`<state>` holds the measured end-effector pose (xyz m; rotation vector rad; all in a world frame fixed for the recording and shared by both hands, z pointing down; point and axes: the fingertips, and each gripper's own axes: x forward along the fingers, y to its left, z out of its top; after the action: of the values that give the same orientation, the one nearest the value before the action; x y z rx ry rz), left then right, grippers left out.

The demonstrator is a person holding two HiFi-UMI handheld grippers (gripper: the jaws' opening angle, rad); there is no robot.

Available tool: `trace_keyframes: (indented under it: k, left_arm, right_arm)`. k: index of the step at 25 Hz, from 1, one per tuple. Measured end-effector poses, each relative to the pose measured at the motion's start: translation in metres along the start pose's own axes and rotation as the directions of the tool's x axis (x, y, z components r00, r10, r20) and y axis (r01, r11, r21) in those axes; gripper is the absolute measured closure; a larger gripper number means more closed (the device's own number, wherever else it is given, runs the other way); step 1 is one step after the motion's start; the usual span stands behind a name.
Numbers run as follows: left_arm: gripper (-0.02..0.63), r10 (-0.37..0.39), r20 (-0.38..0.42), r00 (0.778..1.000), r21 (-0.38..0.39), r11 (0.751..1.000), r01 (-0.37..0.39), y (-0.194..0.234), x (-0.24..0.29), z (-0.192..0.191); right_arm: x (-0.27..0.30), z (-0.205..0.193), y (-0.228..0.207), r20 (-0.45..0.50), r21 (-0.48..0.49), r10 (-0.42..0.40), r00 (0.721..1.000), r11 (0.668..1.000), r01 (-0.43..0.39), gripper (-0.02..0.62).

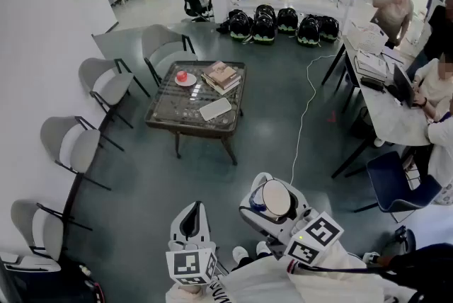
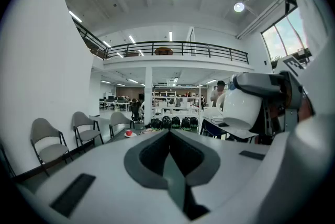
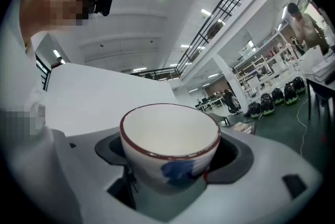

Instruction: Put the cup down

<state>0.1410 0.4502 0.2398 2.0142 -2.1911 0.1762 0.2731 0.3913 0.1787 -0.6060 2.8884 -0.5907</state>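
While the left hand-held gripper point(image 1: 192, 220) sits low at left, jaws pressed together on nothing, the right hand-held gripper point(image 1: 277, 213) pinches the cup point(image 1: 275, 197) in mid-air over the floor point(image 1: 276, 110). The cup is upright, mouth up, well short of the tabletop point(image 1: 173, 110). Only the right gripper view shows its blue mark point(image 3: 178, 171).

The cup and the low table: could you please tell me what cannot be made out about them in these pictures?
The cup: its base, in the right gripper view, hidden by the jaws gripping it; the head view shows mostly its mouth.
The red thing on the white plate on the table: head view, too small to identify.
The flat white thing beside it: likewise.
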Motion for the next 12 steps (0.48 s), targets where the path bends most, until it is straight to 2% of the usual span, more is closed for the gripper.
trace_keyframes:
  k: [12]
  left_arm:
    - [0.595, -0.009, -0.009, 1.0, 0.022, 1.0, 0.01, -0.034, 0.021, 0.001]
  right_arm:
    - [-0.017, 0.009, -0.024, 0.006, -0.005, 0.008, 1.0, 1.0, -0.008, 0.178]
